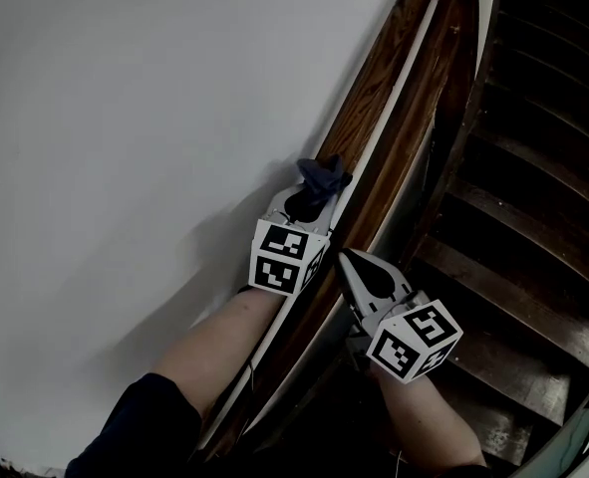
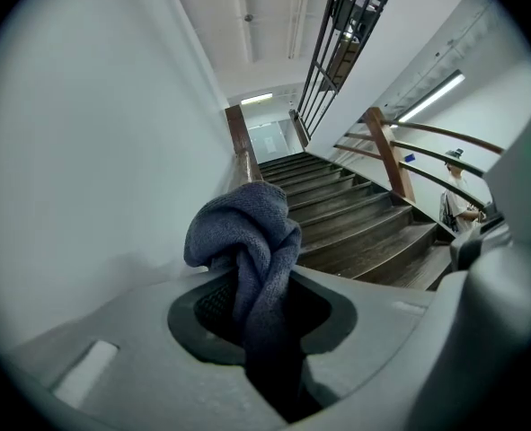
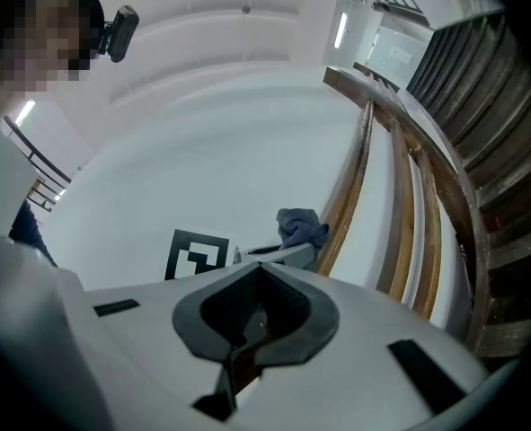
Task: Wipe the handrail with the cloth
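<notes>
A dark wooden handrail runs along the white wall, from lower left to upper right. My left gripper is shut on a bunched dark blue cloth, which rests against the rail. In the left gripper view the cloth bulges out between the jaws, with the handrail beyond it. My right gripper hovers just below and right of the left one, beside the rail, shut with nothing in it. The right gripper view shows its gripper, the cloth and the handrail ahead.
The white wall fills the left. Dark wooden stairs drop away to the right of the rail. A second banister with a post and a person stand far off by the stairs.
</notes>
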`<state>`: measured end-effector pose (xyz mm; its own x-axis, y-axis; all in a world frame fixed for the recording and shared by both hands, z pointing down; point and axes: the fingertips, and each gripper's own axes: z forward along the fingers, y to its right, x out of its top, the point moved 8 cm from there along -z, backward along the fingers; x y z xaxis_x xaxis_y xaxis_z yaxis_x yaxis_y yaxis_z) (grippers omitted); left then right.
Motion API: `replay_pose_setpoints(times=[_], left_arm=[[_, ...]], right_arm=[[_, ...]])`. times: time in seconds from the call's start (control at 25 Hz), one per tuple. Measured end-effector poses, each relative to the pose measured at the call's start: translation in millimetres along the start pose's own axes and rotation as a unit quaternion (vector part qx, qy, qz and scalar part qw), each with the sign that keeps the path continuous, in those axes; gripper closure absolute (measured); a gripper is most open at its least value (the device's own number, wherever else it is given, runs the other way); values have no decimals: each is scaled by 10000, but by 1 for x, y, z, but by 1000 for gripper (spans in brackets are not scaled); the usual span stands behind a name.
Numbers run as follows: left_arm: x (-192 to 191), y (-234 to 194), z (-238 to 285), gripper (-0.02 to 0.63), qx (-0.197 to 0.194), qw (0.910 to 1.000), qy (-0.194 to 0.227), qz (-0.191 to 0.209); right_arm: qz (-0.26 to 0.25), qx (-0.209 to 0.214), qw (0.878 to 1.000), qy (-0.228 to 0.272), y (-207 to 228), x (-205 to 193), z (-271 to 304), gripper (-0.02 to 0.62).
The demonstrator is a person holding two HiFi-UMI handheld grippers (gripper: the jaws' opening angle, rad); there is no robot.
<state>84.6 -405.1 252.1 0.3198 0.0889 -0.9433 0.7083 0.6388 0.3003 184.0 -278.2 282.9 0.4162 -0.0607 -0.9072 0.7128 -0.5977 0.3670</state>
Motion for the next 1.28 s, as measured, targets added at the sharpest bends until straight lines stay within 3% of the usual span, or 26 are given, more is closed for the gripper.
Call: replay_pose_setpoints(times=[0.48, 0.72, 1.0, 1.28], left_arm=[[31, -1, 29, 508, 108, 9998, -149, 17], [44, 8, 10, 508, -11, 9999, 65, -93], [53, 28, -62, 508, -350, 9968, 659, -301], [16, 37, -157, 508, -769, 9894, 1109, -540]], right_arm=[[-273, -101, 9996, 69, 9, 44, -4, 587], [-449, -125, 9988, 153, -8, 53, -17, 588], [-625, -147, 9976, 248, -59, 37, -44, 587], [-757, -284, 9966, 136, -116, -15, -62, 587]])
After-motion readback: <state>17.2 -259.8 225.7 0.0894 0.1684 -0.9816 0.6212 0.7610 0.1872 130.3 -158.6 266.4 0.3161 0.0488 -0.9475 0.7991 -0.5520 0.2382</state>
